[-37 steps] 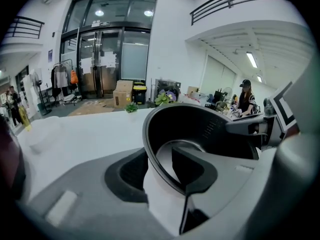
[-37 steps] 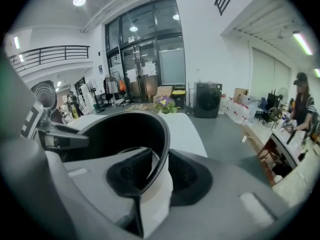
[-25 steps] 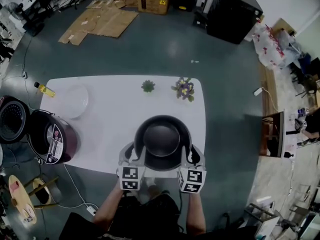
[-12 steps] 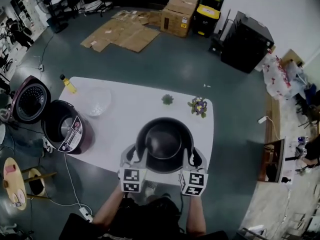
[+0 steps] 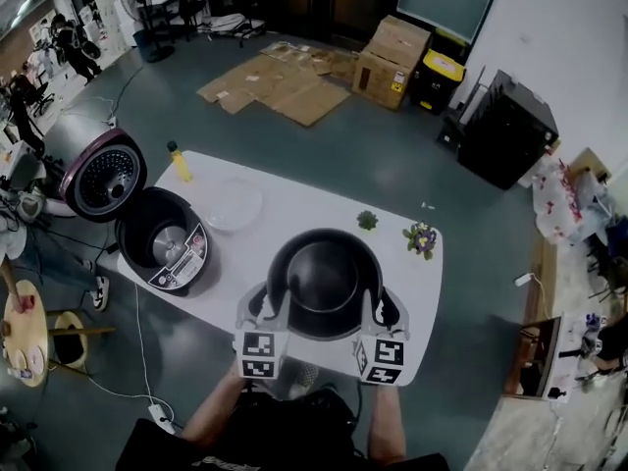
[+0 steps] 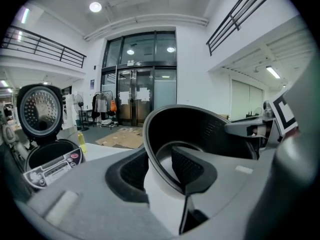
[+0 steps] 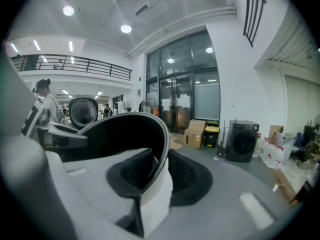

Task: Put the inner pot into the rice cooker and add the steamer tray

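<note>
Black inner pot [image 5: 324, 281] clamped at opposite rim edges by left claw [image 5: 263, 307] and right claw [image 5: 385, 310]. Advice: hold level, move both together, lower centred into open rice cooker [image 5: 162, 251].

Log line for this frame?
left claw: shut on pot | right claw: shut on pot | pot: held over table | cooker: open, empty

pot [image 5: 324, 281]: black, open side up, over the table's near edge
left gripper [image 5: 261, 309]: clamped on the pot's left rim
right gripper [image 5: 386, 311]: clamped on the pot's right rim
cooker [image 5: 162, 253]: at the table's left end, lid up
tray [image 5: 234, 206]: clear, just beside the cooker
bottle [image 5: 180, 163]: yellow, far left corner
table [image 5: 294, 214]: white
</note>
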`<state>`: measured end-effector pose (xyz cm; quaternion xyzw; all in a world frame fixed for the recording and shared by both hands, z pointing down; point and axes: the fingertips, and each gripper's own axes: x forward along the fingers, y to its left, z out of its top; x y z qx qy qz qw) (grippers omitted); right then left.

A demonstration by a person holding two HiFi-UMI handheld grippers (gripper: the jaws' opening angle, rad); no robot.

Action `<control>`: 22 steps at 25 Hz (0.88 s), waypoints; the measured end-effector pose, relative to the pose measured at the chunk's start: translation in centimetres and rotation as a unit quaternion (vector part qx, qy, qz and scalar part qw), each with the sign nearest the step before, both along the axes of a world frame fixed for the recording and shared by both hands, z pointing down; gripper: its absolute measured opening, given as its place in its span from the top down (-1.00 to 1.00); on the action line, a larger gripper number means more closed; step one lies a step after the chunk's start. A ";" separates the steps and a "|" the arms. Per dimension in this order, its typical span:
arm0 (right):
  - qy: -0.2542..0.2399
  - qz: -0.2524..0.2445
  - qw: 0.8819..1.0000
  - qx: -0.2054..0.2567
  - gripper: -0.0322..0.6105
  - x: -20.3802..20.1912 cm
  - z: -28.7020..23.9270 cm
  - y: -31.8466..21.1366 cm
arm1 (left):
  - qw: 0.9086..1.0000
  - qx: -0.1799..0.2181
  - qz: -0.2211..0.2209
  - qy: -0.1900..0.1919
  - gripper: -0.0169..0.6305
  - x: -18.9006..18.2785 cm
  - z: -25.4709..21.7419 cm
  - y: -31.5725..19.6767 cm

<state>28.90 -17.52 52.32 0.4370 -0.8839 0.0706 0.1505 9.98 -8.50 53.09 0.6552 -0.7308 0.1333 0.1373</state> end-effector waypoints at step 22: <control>-0.081 -0.168 0.979 0.082 0.67 -25.8 -10.7 2.1 | 0.979 0.081 -0.186 -0.015 0.49 -21.8 -8.5 8.1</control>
